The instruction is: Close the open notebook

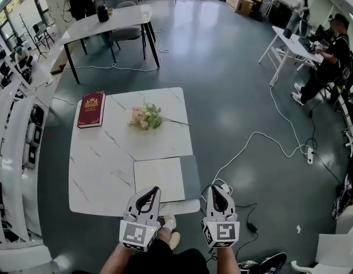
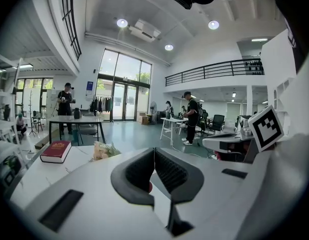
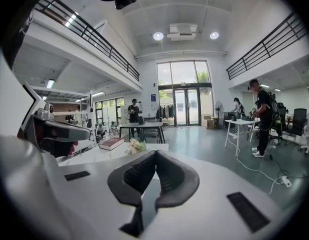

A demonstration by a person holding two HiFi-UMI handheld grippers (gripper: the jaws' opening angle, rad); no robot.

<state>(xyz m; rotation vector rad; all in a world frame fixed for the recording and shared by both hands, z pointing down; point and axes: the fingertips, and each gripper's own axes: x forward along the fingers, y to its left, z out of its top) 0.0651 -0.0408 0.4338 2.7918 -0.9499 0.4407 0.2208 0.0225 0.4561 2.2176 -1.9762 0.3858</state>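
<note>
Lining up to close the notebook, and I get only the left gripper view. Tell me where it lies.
Observer: The notebook lies open at the table's near right corner, just ahead of the left gripper. It has a white page on the left and a grey half on the right.
Operator: Now give me the right gripper's state.
Observer: The right gripper is shut with nothing between its jaws. It hangs just off the table's right edge, beside the notebook.
</note>
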